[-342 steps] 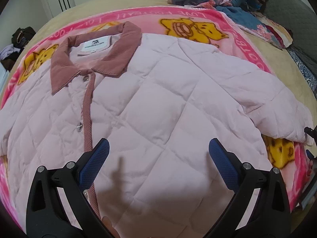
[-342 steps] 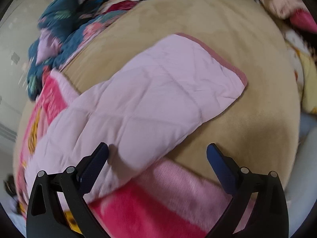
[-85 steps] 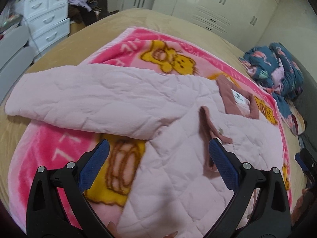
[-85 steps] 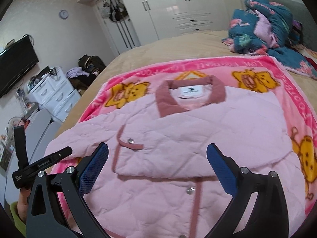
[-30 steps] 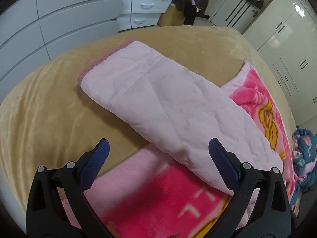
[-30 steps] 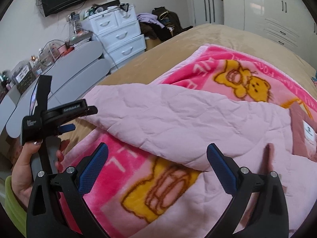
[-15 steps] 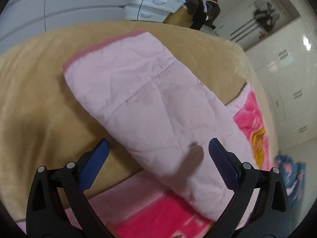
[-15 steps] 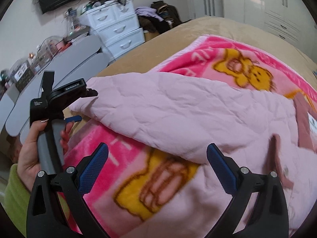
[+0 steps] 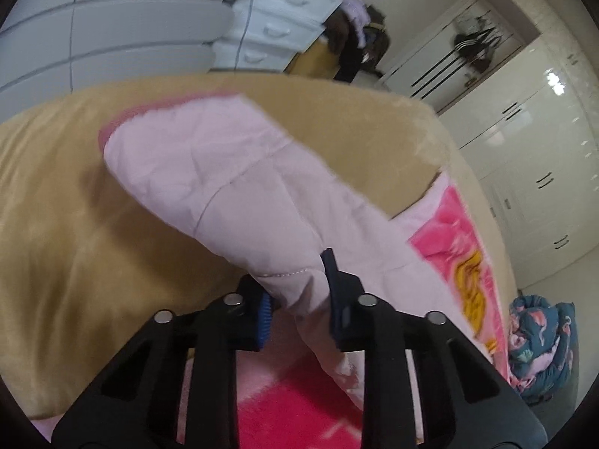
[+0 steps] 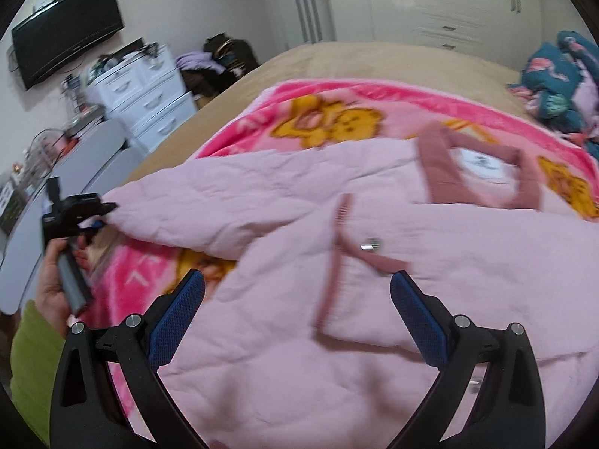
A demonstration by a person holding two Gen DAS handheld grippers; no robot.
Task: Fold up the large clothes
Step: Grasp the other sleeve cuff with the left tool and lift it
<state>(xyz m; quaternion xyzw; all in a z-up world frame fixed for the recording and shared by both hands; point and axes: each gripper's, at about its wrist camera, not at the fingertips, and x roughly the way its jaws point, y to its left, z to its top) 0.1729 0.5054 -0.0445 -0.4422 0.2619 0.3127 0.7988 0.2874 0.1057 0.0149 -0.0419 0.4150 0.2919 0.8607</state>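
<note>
One sleeve [image 9: 232,187], cuff pointing away, clenched by left gripper [image 9: 299,299]; right gripper [image 10: 299,299] released.

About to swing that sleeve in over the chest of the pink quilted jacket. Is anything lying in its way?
Nothing visible does. The left gripper has just closed on the pale pink quilted sleeve, and the pink quilted jacket front carries only its own folded placket and snaps. The right gripper hovers open above it, so move it aside.
</note>
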